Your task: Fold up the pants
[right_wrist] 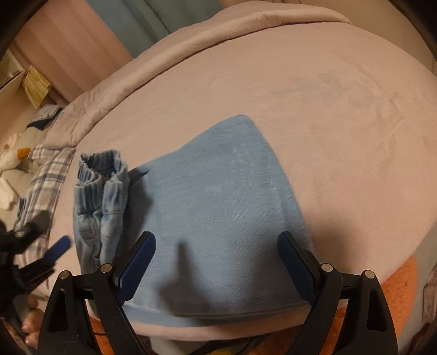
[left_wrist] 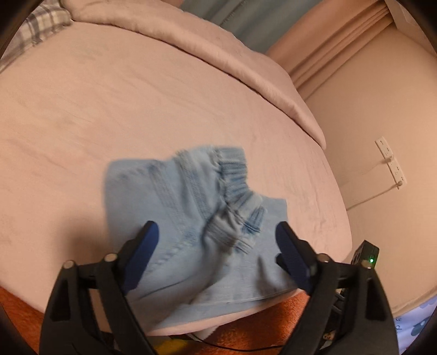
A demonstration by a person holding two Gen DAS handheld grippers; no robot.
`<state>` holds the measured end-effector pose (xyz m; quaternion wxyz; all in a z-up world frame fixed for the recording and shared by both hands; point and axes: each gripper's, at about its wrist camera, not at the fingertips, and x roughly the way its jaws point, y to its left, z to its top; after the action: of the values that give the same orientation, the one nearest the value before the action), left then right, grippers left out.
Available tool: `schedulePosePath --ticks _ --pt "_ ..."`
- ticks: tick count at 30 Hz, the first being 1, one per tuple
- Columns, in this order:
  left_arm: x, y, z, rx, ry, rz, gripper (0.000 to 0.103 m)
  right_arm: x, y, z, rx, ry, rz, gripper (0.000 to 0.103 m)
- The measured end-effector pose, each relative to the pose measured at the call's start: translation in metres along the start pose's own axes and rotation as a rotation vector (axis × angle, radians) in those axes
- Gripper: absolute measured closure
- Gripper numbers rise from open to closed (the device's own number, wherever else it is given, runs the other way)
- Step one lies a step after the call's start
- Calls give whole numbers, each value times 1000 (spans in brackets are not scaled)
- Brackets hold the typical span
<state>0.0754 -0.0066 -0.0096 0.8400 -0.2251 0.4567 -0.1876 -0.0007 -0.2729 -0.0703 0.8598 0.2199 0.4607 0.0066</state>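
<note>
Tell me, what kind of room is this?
Most likely a bedroom. The light blue pants lie on a bed with a pink sheet, a rolled-back pink duvet sits at its far edge, and a plaid pillow shows in the corner.

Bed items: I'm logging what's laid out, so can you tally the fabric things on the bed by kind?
Light blue pants: 1
Pink duvet: 1
Plaid pillow: 1
Total: 3, all lying on the pink bed sheet.
</note>
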Motion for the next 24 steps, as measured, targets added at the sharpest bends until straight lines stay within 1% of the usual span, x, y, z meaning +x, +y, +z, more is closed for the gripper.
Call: schedulePosePath --ticks 3,4,8,10,13,15,18,24 --pt "-12 13 2 -23 -28 43 11 -3 0 0 7 -9 -4 13" --pt "-15 19 2 -33 -33 69 11 -5 1 0 8 -14 -7 13" --pt "-16 41 -4 -72 -34 167 11 -15 5 2 -1 -53 0 13" --pt "-14 51 -8 -94 -24 195 11 -21 8 4 -7 -78 8 13" --pt "-10 58 -10 -112 -15 225 11 -29 16 7 -28 -107 27 11" --pt "-11 60 -9 -121 -18 236 11 -33 22 10 -46 -125 49 6" --pt "-15 63 -11 -128 -16 236 11 -31 36 16 -78 -128 85 5" --pt "-24 76 -16 -136 -11 254 11 -2 75 22 -157 -45 196 5"
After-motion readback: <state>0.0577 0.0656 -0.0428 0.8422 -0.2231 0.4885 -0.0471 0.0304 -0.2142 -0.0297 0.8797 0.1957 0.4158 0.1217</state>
